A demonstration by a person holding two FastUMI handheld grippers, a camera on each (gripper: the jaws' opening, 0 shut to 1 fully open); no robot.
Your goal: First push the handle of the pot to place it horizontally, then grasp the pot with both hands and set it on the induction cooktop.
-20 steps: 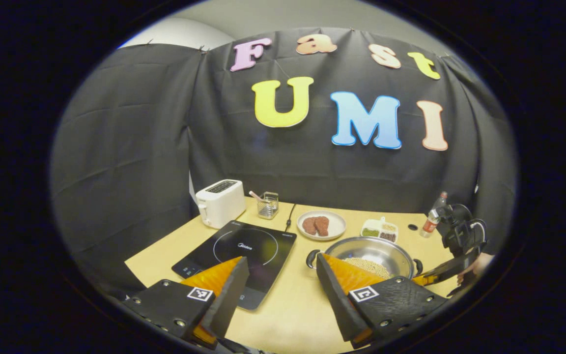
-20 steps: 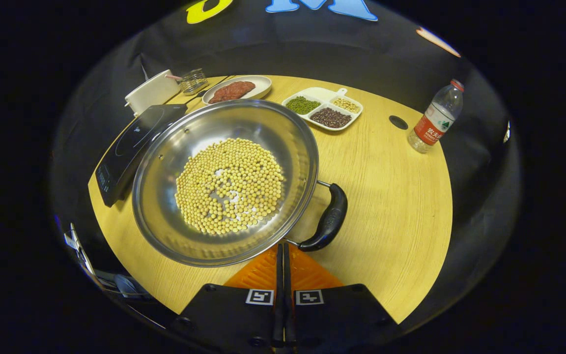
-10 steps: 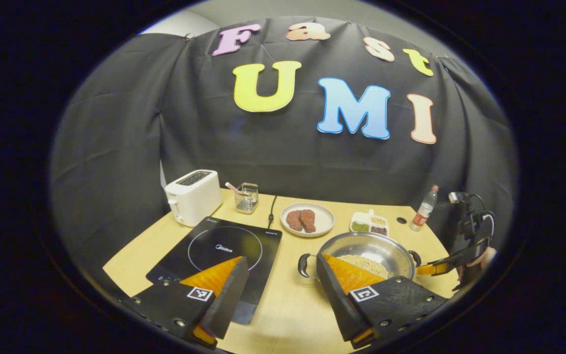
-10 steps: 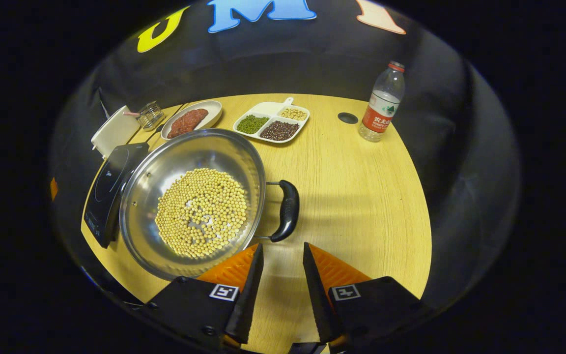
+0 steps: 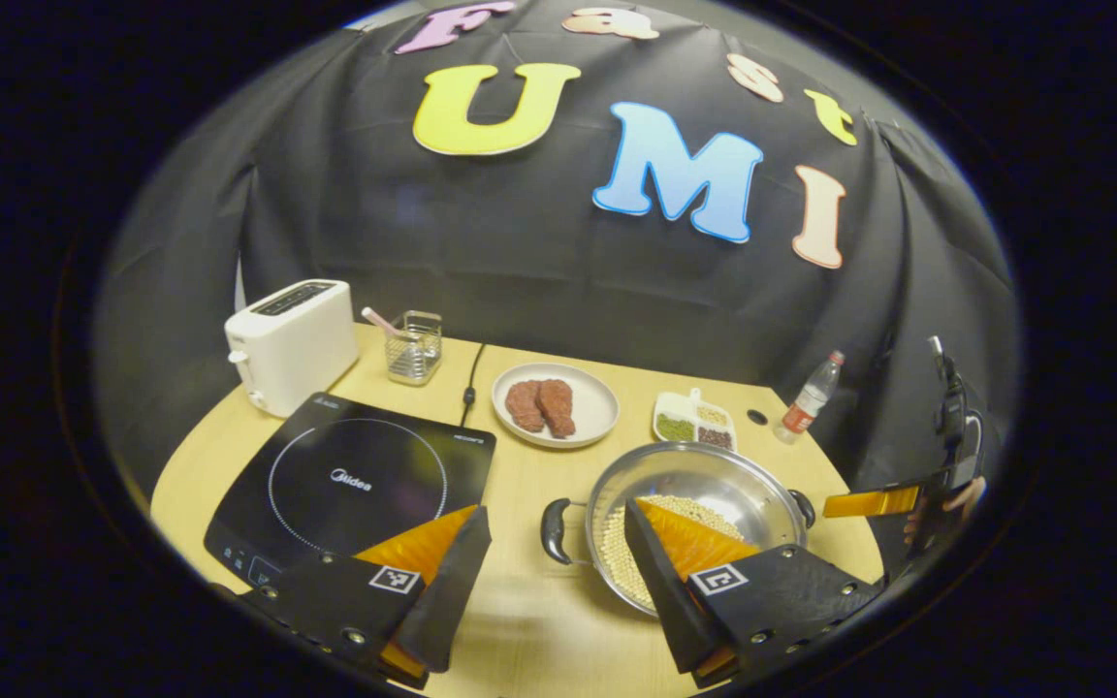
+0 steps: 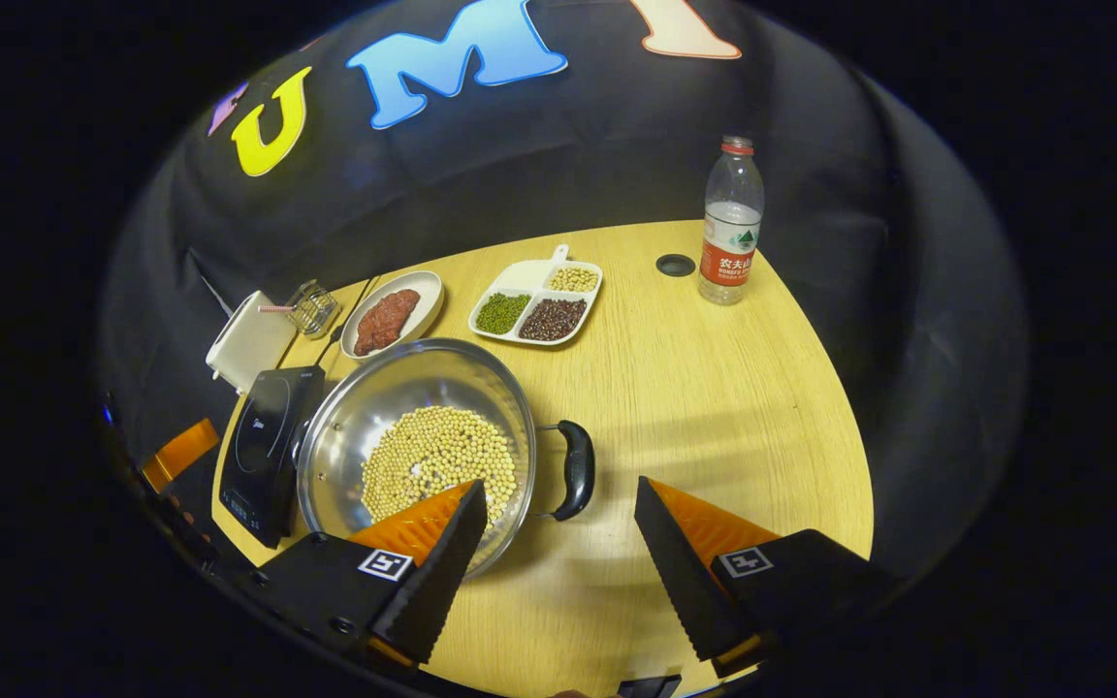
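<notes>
Right gripper [image 6: 554, 543] jaws, clenched second ago, now spread, backed off pot [image 6: 420, 441]. Left gripper [image 5: 554, 572] jaws released. Pot on desk [image 6: 714, 407] beside cooktop [image 5: 355, 480], handles level; two-handed grasp next.

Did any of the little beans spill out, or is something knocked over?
Nothing stands out. The beans all lie inside the pot, which sits flat on the table. The bottle stands upright, and the divided dish looks tidy.

Steel pot [image 6: 420, 427] holding soybeans, on table beside black induction cooktop [image 5: 355, 480].
</notes>
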